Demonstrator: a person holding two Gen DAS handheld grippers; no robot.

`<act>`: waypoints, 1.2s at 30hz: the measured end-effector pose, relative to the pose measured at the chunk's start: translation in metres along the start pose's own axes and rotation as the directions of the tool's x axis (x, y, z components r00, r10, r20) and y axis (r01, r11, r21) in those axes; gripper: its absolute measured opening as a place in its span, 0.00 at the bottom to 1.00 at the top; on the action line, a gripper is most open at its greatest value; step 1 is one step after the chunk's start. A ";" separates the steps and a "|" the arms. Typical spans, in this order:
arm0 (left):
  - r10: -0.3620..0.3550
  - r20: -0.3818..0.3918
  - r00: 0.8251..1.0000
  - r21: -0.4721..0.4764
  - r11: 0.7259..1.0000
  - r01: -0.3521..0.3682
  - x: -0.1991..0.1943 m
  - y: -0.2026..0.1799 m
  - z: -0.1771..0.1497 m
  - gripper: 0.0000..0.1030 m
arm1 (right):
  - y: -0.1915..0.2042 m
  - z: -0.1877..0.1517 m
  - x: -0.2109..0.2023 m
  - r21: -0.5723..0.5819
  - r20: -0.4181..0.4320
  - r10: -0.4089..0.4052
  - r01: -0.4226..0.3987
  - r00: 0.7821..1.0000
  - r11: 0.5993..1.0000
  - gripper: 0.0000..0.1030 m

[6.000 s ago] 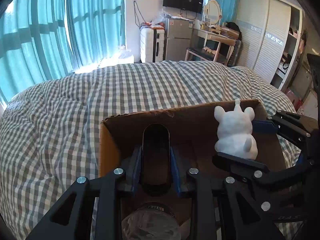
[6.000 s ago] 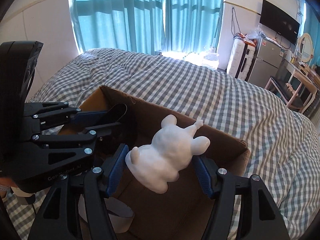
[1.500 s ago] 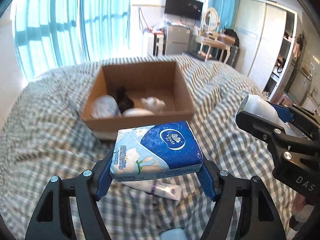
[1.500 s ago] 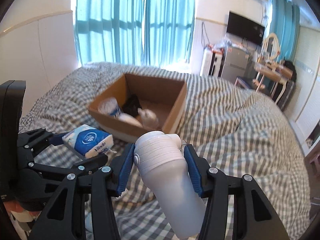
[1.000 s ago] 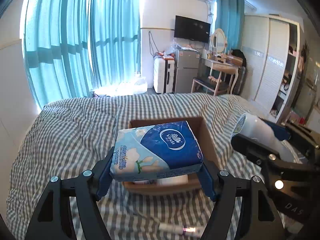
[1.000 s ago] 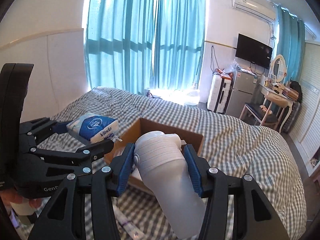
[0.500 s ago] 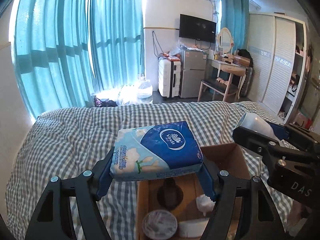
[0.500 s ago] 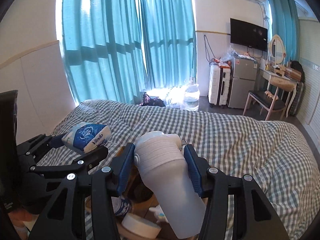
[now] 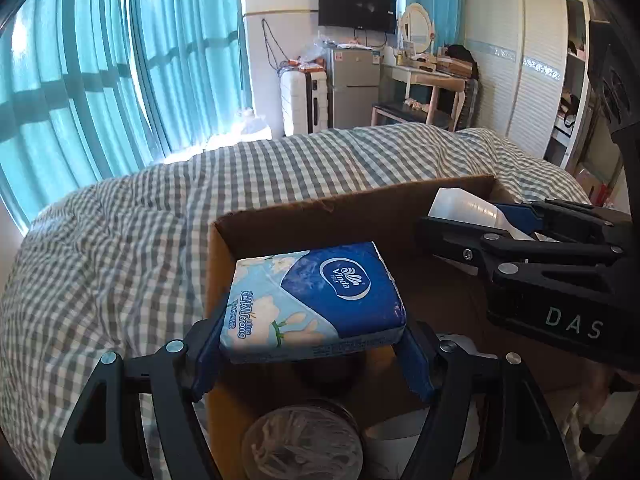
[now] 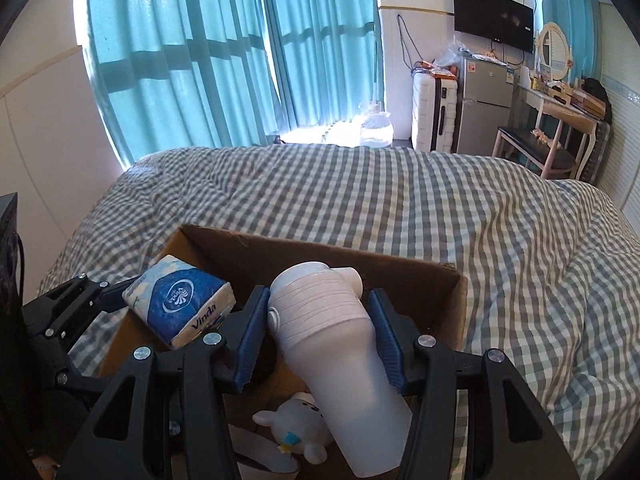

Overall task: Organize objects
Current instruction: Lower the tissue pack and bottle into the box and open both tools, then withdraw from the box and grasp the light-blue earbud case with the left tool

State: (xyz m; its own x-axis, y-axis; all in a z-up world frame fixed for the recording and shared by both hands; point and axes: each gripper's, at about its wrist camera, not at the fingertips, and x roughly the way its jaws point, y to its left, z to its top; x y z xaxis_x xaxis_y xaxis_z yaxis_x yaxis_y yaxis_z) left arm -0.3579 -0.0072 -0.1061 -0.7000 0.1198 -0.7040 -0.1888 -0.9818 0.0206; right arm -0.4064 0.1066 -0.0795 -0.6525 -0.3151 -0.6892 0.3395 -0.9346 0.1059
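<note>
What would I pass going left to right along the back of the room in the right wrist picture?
Curtains → water jug → suitcase → fridge → dressing table. The TV hangs above the fridge.

Cardboard box is the reference. Over it: my left gripper clamped on the tissue pack at the left wall, my right gripper clamped on the white bottle near the right wall. Only a narrow gap between them. Box floor below is crowded: round lidded jar, white bunny figurine, tape roll. Far half inside looks open. Checked bedspread beyond the box: free.
</note>
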 end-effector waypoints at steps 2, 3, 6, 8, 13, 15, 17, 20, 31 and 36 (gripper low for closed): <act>-0.008 0.007 1.000 -0.010 1.000 0.008 -0.001 -0.002 -0.003 0.73 | -0.001 -0.002 -0.001 0.003 0.000 0.003 -0.003 1.000 1.000 0.49; -0.005 0.009 1.000 -0.008 1.000 0.006 -0.001 -0.003 -0.004 0.73 | -0.001 -0.003 -0.002 -0.003 0.000 -0.002 0.002 1.000 1.000 0.49; 0.005 0.017 1.000 0.012 1.000 -0.005 -0.002 -0.007 -0.006 0.73 | 0.002 -0.004 -0.003 -0.018 0.003 -0.019 0.019 1.000 1.000 0.50; 0.003 0.020 1.000 0.014 1.000 -0.003 0.000 -0.008 -0.006 0.73 | 0.001 -0.005 -0.004 -0.015 0.003 -0.022 0.022 1.000 1.000 0.50; -0.005 0.012 1.000 0.002 1.000 0.005 0.004 -0.003 -0.006 0.75 | -0.005 -0.004 -0.014 0.010 0.054 0.006 -0.007 0.999 1.000 0.72; -0.007 0.030 1.000 -0.001 1.000 0.007 -0.001 -0.003 -0.005 0.83 | -0.005 -0.002 -0.022 0.016 0.081 0.013 -0.015 0.997 1.000 0.73; 0.005 0.034 0.999 -0.011 1.000 -0.005 -0.005 -0.002 -0.005 0.91 | -0.006 0.001 -0.028 0.022 0.094 0.036 -0.039 0.995 0.999 0.73; 0.009 0.038 0.999 -0.031 0.999 -0.008 -0.017 -0.002 -0.005 0.93 | -0.004 0.005 -0.039 0.018 0.114 0.051 -0.054 0.992 0.998 0.73; 0.062 0.025 0.998 -0.194 0.979 -0.056 -0.119 0.002 0.011 0.94 | -0.009 0.018 -0.155 -0.011 0.197 0.070 -0.069 0.978 0.998 0.73; 0.166 0.000 0.986 -0.217 0.963 -0.162 -0.171 -0.003 0.002 0.94 | -0.001 0.002 -0.214 -0.121 0.185 0.050 -0.027 0.982 0.992 0.73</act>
State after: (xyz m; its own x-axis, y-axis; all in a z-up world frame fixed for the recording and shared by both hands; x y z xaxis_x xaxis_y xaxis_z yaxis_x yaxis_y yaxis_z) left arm -0.2386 -0.0245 0.0158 -0.7213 -0.0447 -0.6912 0.0810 -0.9965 -0.0201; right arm -0.2686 0.1750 0.0696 -0.7487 -0.3862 -0.5388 0.4366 -0.8989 0.0375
